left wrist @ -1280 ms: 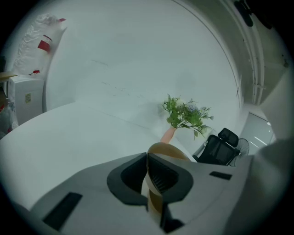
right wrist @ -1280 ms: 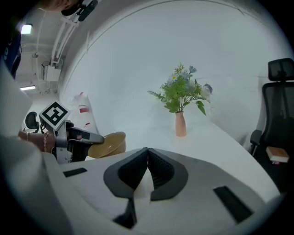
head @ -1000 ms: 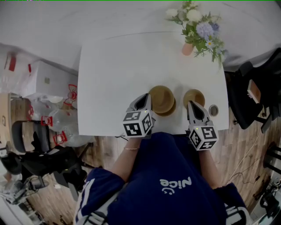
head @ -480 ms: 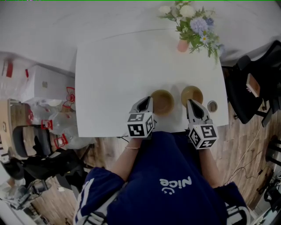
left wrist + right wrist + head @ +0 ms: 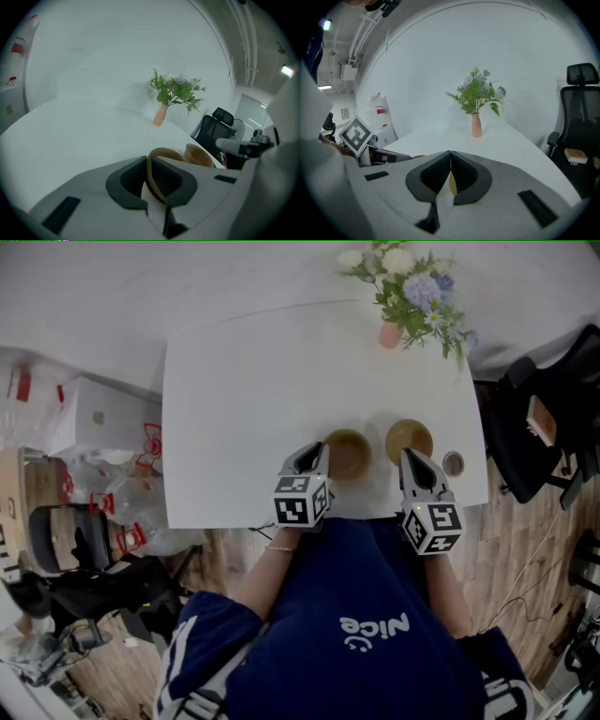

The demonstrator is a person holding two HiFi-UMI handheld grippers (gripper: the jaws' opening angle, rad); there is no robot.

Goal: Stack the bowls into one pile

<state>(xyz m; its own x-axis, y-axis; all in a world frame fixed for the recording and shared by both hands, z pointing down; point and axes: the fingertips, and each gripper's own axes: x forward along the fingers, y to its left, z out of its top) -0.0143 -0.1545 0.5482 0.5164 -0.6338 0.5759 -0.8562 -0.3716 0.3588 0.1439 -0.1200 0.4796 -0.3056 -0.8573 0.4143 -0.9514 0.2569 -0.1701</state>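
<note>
My left gripper (image 5: 317, 450) has come down over the last second. The left bowl (image 5: 347, 454), which looked larger and raised a moment ago, now sits low at the near edge of the table (image 5: 244, 399). I cannot confirm that its base touches the table. The left jaws are clamped on that bowl's near rim, and the brown edge passes between the pads in the left gripper view. My right gripper (image 5: 411, 458) has not shifted. Its jaws are pinched nearly together on the near rim of the right bowl (image 5: 410, 439), and a tan sliver shows between the pads. The two bowls stand side by side, near each other but apart, so no pile exists yet. In my judgement, one bowl must next be lifted and nested into the other.
</note>
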